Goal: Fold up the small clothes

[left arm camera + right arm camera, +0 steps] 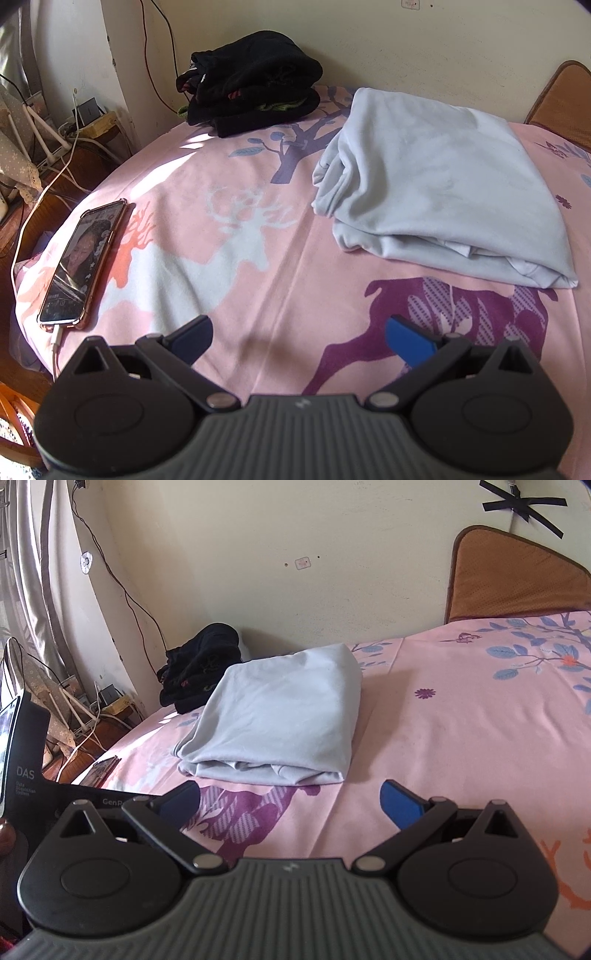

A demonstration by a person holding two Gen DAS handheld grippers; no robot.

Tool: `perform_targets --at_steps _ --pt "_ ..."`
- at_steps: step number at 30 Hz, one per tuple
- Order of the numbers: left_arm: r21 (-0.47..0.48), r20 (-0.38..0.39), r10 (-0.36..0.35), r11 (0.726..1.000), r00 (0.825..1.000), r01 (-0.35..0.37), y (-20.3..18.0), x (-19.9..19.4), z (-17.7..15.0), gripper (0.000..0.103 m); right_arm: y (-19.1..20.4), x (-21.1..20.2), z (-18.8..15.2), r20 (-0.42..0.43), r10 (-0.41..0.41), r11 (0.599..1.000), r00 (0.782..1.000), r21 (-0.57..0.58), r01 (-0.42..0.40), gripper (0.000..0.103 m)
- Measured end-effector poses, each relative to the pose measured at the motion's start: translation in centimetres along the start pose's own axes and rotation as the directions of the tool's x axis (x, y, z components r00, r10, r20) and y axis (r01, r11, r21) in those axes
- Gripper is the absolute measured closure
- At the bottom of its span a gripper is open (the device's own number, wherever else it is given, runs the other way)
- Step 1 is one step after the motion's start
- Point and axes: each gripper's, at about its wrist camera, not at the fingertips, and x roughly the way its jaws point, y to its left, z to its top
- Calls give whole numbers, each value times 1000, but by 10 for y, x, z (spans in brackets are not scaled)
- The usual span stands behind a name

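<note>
A: Left hand-held gripper (299, 339), nearest the lens: fingers spread wide, nothing between, hovering over the pink bed sheet (280, 295).

B: Same for the right hand-held gripper (291, 805): blue pads (400, 806) well apart, empty, above the purple deer print (240, 816). Left unit's black body visible at far left of right wrist view, lettering "DAS".

A: Next out, left wrist view: phone (83, 266) flat near the left bed edge, screen lit, white cable (55, 339) plugged into near end. White deer print (207, 258) just beside it.

B: Task item: light blue garment (436, 195), folded into a compact rectangle, lying on the sheet ahead and right of the left unit, untouched. Folded edges and layered hems facing the cameras. In right wrist view, same garment (273, 716) straight ahead, slightly left of centre.

A: Farther back: pile of black clothes (251, 85) against the wall, apart from the blue garment. Coloured trim showing between layers.

B: Farthest: cream wall (295, 554), dark wire hanging down at left, brown headboard (517, 579) at right, cluttered bedside corner with cables at left.
</note>
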Motion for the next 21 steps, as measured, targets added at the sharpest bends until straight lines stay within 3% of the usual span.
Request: perform_targets --at_steps 10,21 --pt "7 -8 3 1000 1000 -3 -1 2 -2 0 -7 0 -4 -20 4 998 1000 65 -3 0" --pt "27 68 98 995 993 -100 3 -7 4 0 -13 1 -5 -26 17 996 1000 86 -15 0"
